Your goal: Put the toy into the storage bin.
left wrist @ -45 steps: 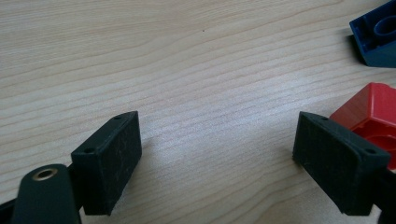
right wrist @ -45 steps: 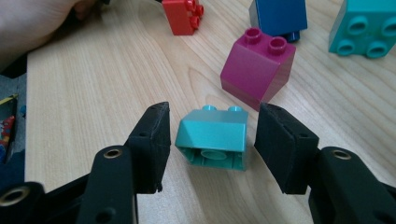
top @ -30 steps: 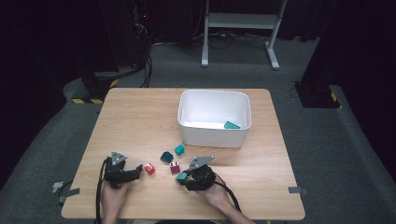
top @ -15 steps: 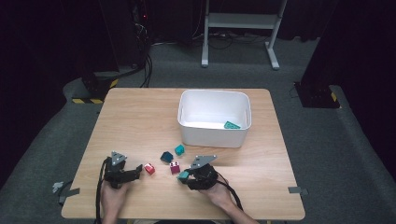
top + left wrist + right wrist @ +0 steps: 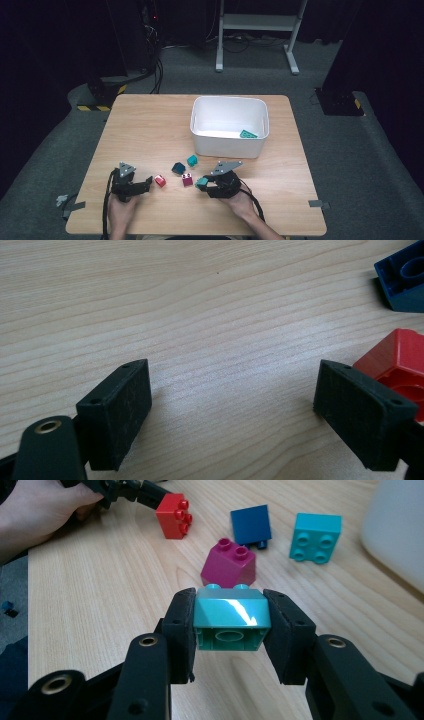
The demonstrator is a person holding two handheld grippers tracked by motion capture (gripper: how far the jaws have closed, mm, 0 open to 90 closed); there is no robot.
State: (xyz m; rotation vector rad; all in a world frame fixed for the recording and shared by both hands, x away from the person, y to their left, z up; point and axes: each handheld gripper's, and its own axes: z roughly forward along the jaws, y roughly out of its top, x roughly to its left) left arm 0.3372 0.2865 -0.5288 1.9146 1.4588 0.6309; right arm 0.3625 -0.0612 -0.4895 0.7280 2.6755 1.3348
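Note:
My right gripper (image 5: 231, 611) is shut on a teal brick (image 5: 231, 620), held just above the wooden table (image 5: 150, 130); from above, the brick (image 5: 202, 182) shows at the jaw tips. Just beyond it lies a magenta brick (image 5: 230, 562) (image 5: 187, 179). My left gripper (image 5: 232, 390) (image 5: 146, 183) is open, low over bare wood, with nothing between its jaws. A red brick (image 5: 400, 360) (image 5: 160, 180) lies right against the outside of its right jaw.
A dark blue brick (image 5: 177, 168) (image 5: 251, 525) and a second teal brick (image 5: 192, 160) (image 5: 315, 535) lie between the grippers and the white bin (image 5: 227, 142). A green-teal piece (image 5: 247, 134) lies in the bin. The table's left and far parts are bare wood.
The right gripper has shifted slightly with the teal brick in its jaws. The left gripper and the loose bricks have stayed where they were.

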